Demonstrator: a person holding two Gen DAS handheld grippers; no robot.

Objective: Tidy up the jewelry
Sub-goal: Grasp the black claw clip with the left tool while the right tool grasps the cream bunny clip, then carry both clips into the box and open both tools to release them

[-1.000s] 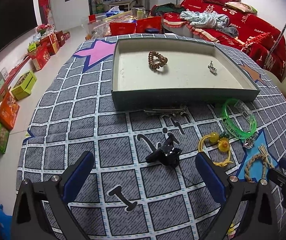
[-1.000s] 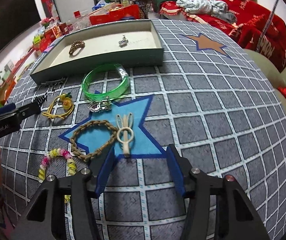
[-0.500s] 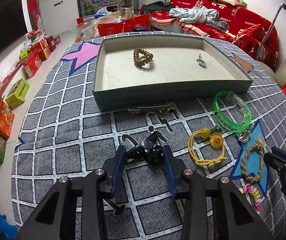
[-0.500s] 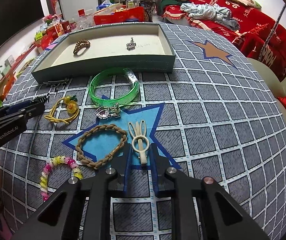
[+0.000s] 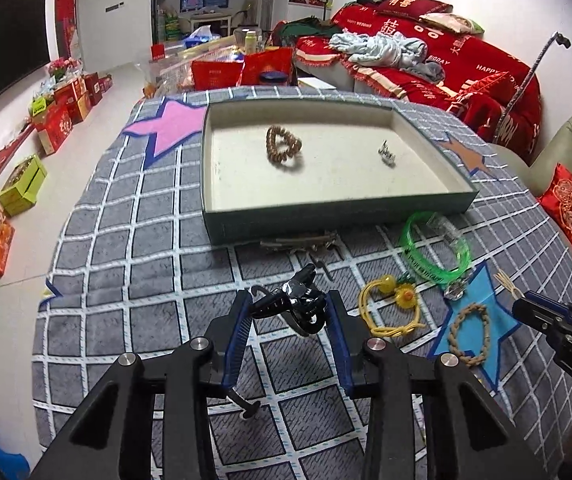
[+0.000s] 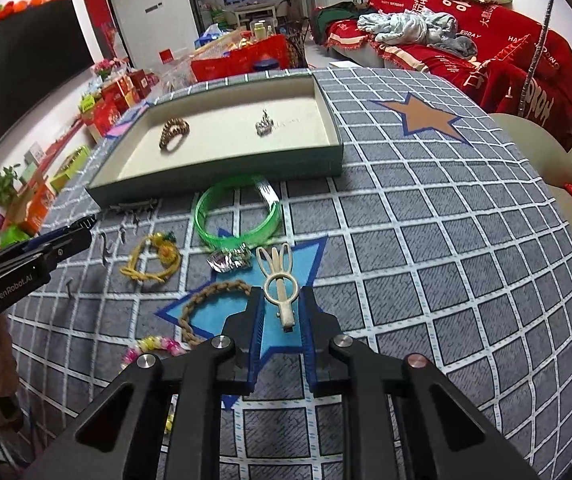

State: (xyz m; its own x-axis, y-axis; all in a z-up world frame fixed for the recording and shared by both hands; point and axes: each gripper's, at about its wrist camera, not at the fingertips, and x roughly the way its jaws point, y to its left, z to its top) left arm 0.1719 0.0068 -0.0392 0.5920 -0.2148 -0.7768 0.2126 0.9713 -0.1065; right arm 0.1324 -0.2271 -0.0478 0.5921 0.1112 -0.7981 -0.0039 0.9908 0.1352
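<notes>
Tray (image 5: 326, 222) sits far centre on the checked cloth (image 5: 134, 272); inside it, left to right: a brown bead bracelet (image 5: 283, 151) and a small silver charm (image 5: 387, 157). Judged from this, two pieces are stowed and most of the job is left. Still outside the tray, left to right in the left wrist view: black claw clip (image 5: 296, 306), a dark hair clip (image 5: 300, 240) lying just against the tray's near wall, yellow cord with beads (image 5: 392, 312), green bangle (image 5: 436, 252) with a clear crystal piece (image 5: 455, 289) at its near edge, braided loop (image 5: 468, 334) on the blue star. The right wrist view adds a pastel bead string (image 6: 152, 346) near left and a cream hair clip (image 6: 282, 288). Left gripper (image 5: 291, 316): fingers (image 5: 238, 332) narrowed to roughly the claw clip's width, blue pads pressing both sides of it; clip appears lifted clear of the cloth, though height is hard to judge through the fisheye. Right gripper (image 6: 282, 312): fingers (image 6: 256, 320) close together, clamped about the cream clip's stem, its prongs pointing far toward the bangle; clip seems raised off the star, not certain. Both held pieces are near of the tray, well short of it. Remaining by my count: the two in hand plus six loose pieces on the cloth.
</notes>
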